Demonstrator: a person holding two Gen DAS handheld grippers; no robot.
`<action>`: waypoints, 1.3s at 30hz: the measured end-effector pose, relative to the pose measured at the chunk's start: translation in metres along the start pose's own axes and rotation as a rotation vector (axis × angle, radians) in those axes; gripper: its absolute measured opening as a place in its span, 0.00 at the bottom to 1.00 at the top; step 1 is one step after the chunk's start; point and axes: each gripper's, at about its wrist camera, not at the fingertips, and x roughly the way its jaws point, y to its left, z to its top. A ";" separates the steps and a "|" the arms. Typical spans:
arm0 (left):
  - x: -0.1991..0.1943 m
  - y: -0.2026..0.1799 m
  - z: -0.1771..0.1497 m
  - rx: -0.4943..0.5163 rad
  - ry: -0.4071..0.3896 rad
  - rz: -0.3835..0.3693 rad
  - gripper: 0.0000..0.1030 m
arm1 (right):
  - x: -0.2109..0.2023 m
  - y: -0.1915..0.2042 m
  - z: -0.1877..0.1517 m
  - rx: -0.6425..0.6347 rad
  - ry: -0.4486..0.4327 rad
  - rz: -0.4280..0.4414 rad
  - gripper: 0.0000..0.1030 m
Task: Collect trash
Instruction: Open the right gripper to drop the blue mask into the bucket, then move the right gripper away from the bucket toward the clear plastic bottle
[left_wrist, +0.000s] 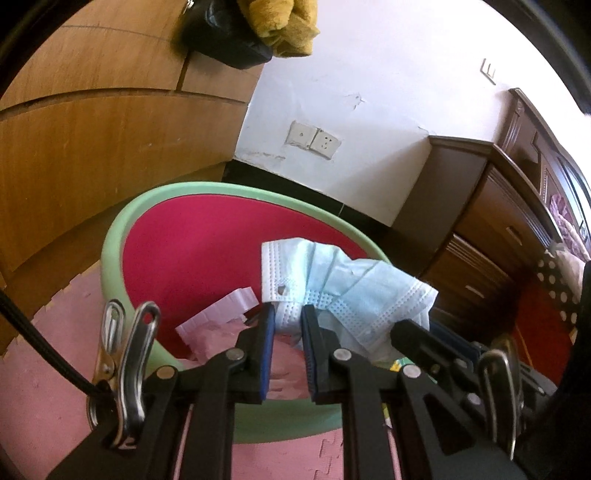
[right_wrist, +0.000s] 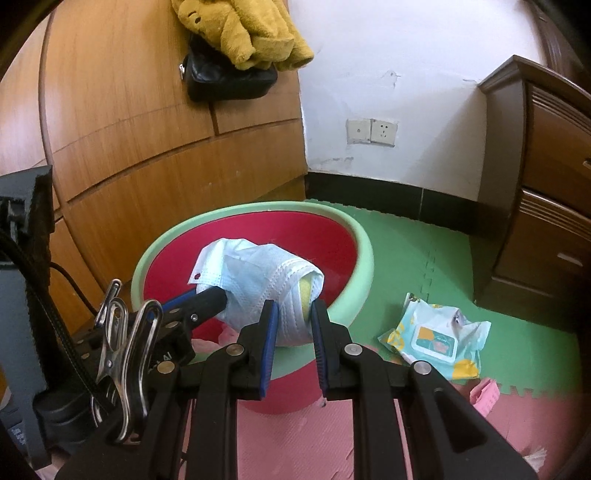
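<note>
A crumpled pale blue face mask (left_wrist: 347, 284) hangs over a basin with a green rim (left_wrist: 114, 236) and a red inside. My left gripper (left_wrist: 289, 310) is shut on the mask's white folded edge. My right gripper (right_wrist: 293, 306) is shut on the other end of the same mask (right_wrist: 258, 273), which wraps something yellow-green (right_wrist: 306, 293). In the right wrist view the left gripper (right_wrist: 216, 298) comes in from the left and meets the mask. Pink paper scraps (left_wrist: 218, 321) lie in the basin below the mask.
A wet-wipe packet (right_wrist: 439, 338) and a pink scrap (right_wrist: 485, 397) lie on the green and pink foam mat to the right of the basin. A wooden door (right_wrist: 147, 147) with a black bag and yellow towel stands behind. Brown drawers (right_wrist: 554, 221) stand to the right.
</note>
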 end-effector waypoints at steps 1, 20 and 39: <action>-0.001 0.001 0.000 0.001 -0.005 0.001 0.13 | 0.002 0.000 0.000 -0.001 0.002 -0.004 0.19; -0.013 0.004 -0.002 0.002 -0.044 0.016 0.32 | 0.004 -0.003 0.002 0.050 -0.005 0.006 0.29; -0.046 -0.018 -0.017 0.083 -0.007 0.021 0.32 | -0.068 -0.019 -0.039 0.154 -0.027 -0.004 0.29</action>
